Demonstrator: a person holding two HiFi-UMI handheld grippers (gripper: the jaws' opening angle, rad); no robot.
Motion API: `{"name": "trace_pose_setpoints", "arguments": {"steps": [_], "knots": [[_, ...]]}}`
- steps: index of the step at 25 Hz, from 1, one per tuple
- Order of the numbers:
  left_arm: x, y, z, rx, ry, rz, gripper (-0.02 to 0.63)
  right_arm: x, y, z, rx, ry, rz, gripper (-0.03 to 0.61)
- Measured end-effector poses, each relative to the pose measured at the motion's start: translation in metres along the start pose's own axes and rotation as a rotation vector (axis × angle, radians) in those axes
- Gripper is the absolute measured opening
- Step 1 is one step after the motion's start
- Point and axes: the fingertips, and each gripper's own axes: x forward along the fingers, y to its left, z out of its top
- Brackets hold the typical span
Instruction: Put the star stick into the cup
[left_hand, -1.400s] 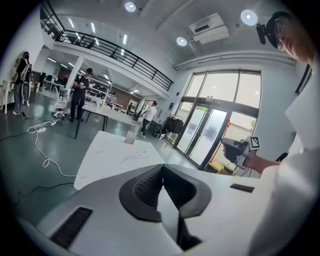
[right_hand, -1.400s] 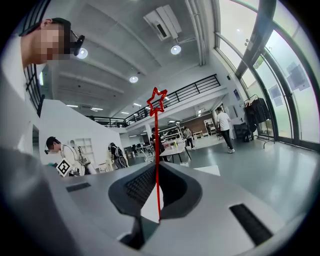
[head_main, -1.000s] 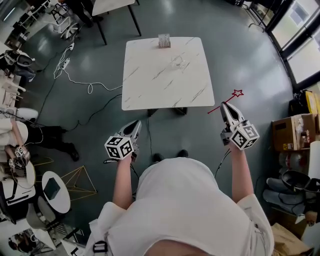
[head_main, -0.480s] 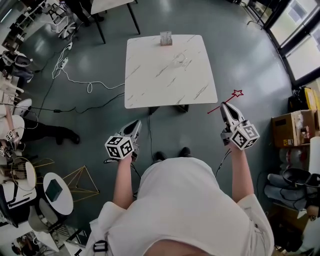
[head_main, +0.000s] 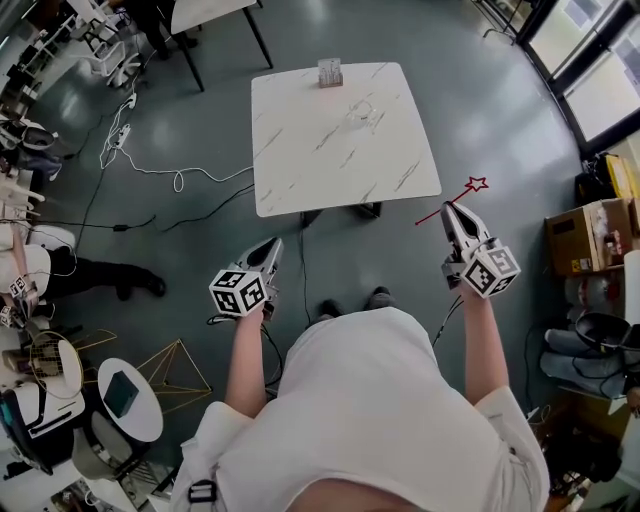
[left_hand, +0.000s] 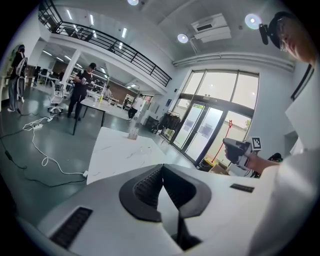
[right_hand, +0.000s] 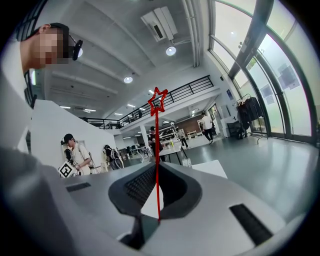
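A thin red star stick (head_main: 452, 201) (right_hand: 157, 150) is clamped in my right gripper (head_main: 453, 213) (right_hand: 156, 172), its star end pointing up and away, off the table's right side over the floor. My left gripper (head_main: 272, 250) (left_hand: 161, 170) is shut with nothing in it, short of the table's near edge. A clear cup (head_main: 359, 113) (left_hand: 134, 148) stands on the white marble table (head_main: 300, 160) toward its far right part. Both grippers are well short of the cup.
A small box (head_main: 329, 72) sits at the table's far edge. Cables (head_main: 150, 165) trail over the floor to the left. A cardboard box (head_main: 582, 252) and clutter stand at the right; round tables and a wire stool at lower left. People stand in the background hall.
The table has shifted slightly farther up and away in the head view as the person stepped; both grippers keep their pose, and the stick stays held.
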Motion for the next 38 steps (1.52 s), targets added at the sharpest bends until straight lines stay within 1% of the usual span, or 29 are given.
{"name": "trace_pose_setpoints", "arguments": {"steps": [3, 9, 19, 25, 30, 34, 38], "knots": [[-0.001, 0.005, -0.002, -0.005, 0.011, -0.008, 0.014, -0.001, 0.003, -0.004, 0.003, 0.006, -0.017, 0.032], [-0.002, 0.012, -0.004, -0.017, 0.016, -0.023, 0.014, -0.001, 0.006, -0.001, 0.001, 0.006, -0.046, 0.032], [0.010, 0.009, -0.006, -0.029, 0.026, -0.035, 0.014, 0.003, 0.001, -0.003, -0.005, 0.022, -0.046, 0.032], [0.027, 0.017, 0.006, -0.070, 0.014, -0.038, 0.014, 0.028, -0.019, -0.003, 0.007, 0.027, -0.035, 0.032], [0.048, 0.019, 0.019, -0.061, 0.014, -0.029, 0.014, 0.056, -0.037, 0.002, 0.008, 0.040, -0.006, 0.032], [0.066, 0.023, 0.028, -0.082, 0.009, -0.016, 0.014, 0.079, -0.053, 0.010, 0.009, 0.044, 0.018, 0.032], [0.083, 0.025, 0.039, -0.085, 0.018, -0.007, 0.014, 0.101, -0.064, 0.019, 0.015, 0.056, 0.033, 0.032]]}}
